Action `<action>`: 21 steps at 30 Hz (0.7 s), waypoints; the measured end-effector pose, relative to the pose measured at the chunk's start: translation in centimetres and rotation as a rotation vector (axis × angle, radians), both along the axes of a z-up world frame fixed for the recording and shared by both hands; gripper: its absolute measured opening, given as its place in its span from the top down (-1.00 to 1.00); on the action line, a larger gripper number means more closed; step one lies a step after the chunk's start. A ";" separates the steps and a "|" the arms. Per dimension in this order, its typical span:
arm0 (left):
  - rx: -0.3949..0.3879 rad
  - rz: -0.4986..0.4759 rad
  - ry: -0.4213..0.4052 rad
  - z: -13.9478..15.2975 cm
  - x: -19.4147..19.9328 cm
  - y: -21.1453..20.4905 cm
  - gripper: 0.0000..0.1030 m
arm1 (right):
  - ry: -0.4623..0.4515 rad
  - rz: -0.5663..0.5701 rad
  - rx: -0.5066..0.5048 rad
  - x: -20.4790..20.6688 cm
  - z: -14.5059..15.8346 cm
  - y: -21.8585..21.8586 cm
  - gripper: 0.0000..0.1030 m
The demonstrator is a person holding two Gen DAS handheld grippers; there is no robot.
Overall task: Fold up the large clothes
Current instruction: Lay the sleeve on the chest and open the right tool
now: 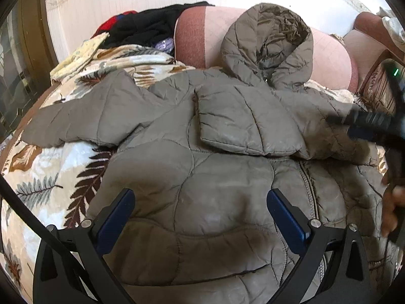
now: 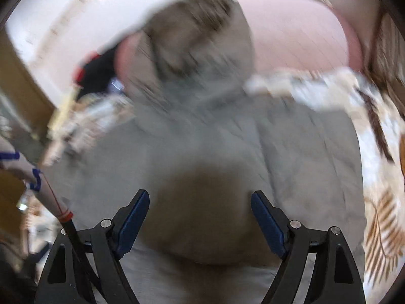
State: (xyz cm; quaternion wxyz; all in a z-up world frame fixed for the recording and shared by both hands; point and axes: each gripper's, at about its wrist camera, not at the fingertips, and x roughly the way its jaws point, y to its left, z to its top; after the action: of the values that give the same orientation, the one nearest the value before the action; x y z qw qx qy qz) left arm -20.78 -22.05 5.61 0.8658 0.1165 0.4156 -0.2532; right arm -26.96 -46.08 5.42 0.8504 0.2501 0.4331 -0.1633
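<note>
Jacket: a grey-brown quilted puffer jacket [image 1: 227, 177] of soft, padded cloth with curved stitch lines lies spread across the middle of the bed, covering much of the blanket.
Hood: the hood [image 1: 270, 45] has a crinkled, shiny lining and lies at the far edge of the bed, propped against the pink headboard [image 1: 329, 58].
Sleeves: one sleeve [image 1: 243, 124] is folded across the chest as a flat padded rectangle; the other sleeve [image 1: 83, 119] stretches toward the bed's left edge.
Zip: a toothed zip [image 1: 311, 192] runs down the front at the right.
Blanket: a plush cream blanket [image 1: 50, 185] with brown and grey fern-leaf prints.
Clothes pile: black and red clothes [image 1: 144, 25] heaped at the far left corner.
Left gripper: the left gripper [image 1: 201, 215] hovers over the jacket's lower front, jaws spread wide, holding nothing.
Right gripper: the right gripper [image 2: 200, 217], in a blurred view, is above the jacket body, jaws parted and empty.
</note>
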 end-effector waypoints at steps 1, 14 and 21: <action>0.003 -0.003 0.008 -0.2 0.0 -0.1 -1.00 | 0.040 0.007 0.017 0.4 -1.0 0.0 -0.69; 0.003 0.006 0.036 0.1 -0.1 1.1 -1.00 | -0.143 0.082 0.157 -7.0 4.4 3.8 -0.71; 0.053 -0.029 0.112 -2.3 -0.8 1.5 -1.00 | -0.049 0.161 0.170 -9.5 1.2 8.5 -0.71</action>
State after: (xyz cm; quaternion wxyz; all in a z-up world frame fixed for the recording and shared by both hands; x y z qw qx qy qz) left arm -21.62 -20.56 3.33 0.8340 0.1312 0.4681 -0.2609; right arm -36.49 -37.59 6.64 0.8468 0.2895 0.4432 -0.0511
